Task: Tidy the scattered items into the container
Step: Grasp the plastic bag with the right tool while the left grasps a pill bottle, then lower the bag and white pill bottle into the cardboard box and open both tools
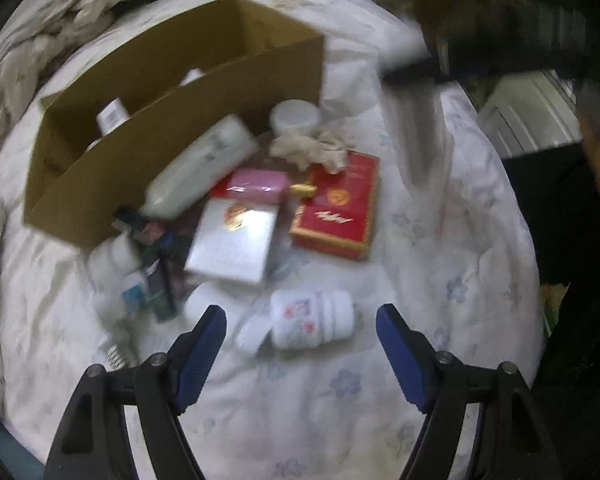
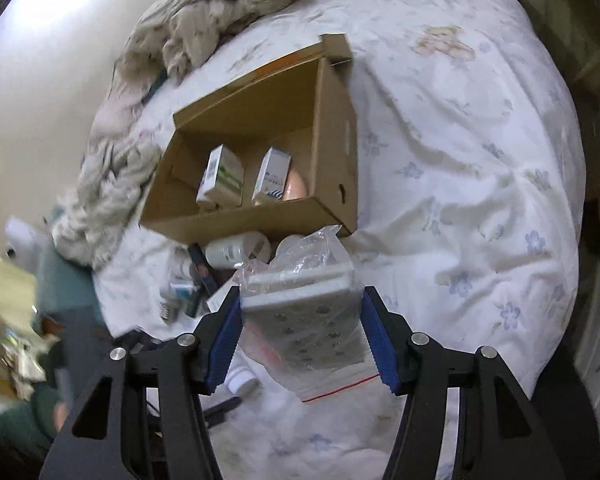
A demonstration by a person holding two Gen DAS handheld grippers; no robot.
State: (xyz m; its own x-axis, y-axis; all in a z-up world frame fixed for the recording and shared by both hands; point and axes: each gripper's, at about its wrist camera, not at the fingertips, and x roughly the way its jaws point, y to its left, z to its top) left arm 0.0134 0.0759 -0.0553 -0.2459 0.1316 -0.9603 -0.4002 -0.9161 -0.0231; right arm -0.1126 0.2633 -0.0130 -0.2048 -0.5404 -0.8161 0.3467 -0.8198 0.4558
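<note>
An open cardboard box (image 1: 172, 152) lies on a flowered white quilt (image 1: 440, 240). In front of it is a pile: a big white bottle (image 1: 204, 168), a pink box (image 1: 260, 186), a silver-white box (image 1: 232, 240), a red box (image 1: 336, 208), a white jar (image 1: 296, 116), and dark tubes (image 1: 156, 256). My left gripper (image 1: 300, 312) hangs open above a white pill bottle (image 1: 312, 320) lying on its side. My right gripper (image 2: 302, 292) is shut on a clear zip bag (image 2: 304, 320) with a pale dotted pad inside, lifted off the quilt near the box (image 2: 340, 140). Two small cartons (image 2: 222, 176) stand in the box.
A rumpled beige blanket (image 2: 204, 12) is heaped behind the box. A crumpled cloth (image 1: 312, 150) lies by the jar. Open quilt (image 2: 460, 200) spreads to the right of the box. Beyond the bed's right edge stands a white cabinet (image 1: 528, 120). Clutter lies on the floor at left (image 2: 16, 344).
</note>
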